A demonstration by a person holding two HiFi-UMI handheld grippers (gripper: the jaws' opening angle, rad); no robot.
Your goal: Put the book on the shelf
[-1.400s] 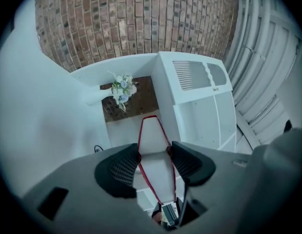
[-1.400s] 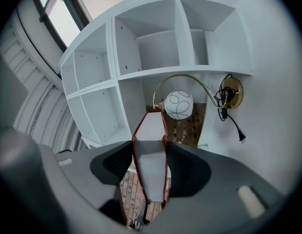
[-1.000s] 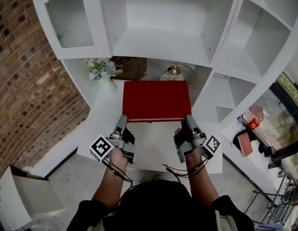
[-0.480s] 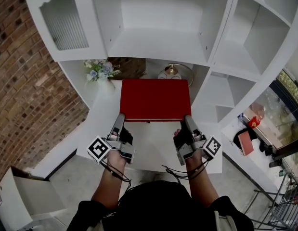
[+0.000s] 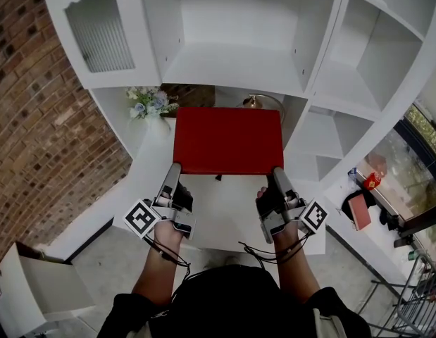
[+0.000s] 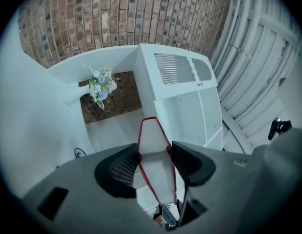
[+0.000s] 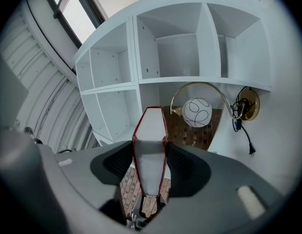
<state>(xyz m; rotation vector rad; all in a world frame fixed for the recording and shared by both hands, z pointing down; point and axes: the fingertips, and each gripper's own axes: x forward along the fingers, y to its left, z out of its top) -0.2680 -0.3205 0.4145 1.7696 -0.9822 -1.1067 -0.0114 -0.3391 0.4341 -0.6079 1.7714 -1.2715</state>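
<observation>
The person holds a red book flat and level, cover up, in front of the white shelf unit; it hangs above the white counter and below the wide open compartment, not yet resting on any board; the left gripper grips the book's near edge at its left corner, and the right gripper grips the same edge at its right corner, so the book reaches away from both grippers toward the shelves; in the left gripper view the black pads press on the red covers from either side, with the white page block between them; the right gripper view shows the same clamp, jaws fairly wide because the book is thick; beyond the book's far left corner stands a small bunch of pale flowers near the brick wall; a round lamp on a brass arc sits behind the far edge, mostly hidden in the head view.
</observation>
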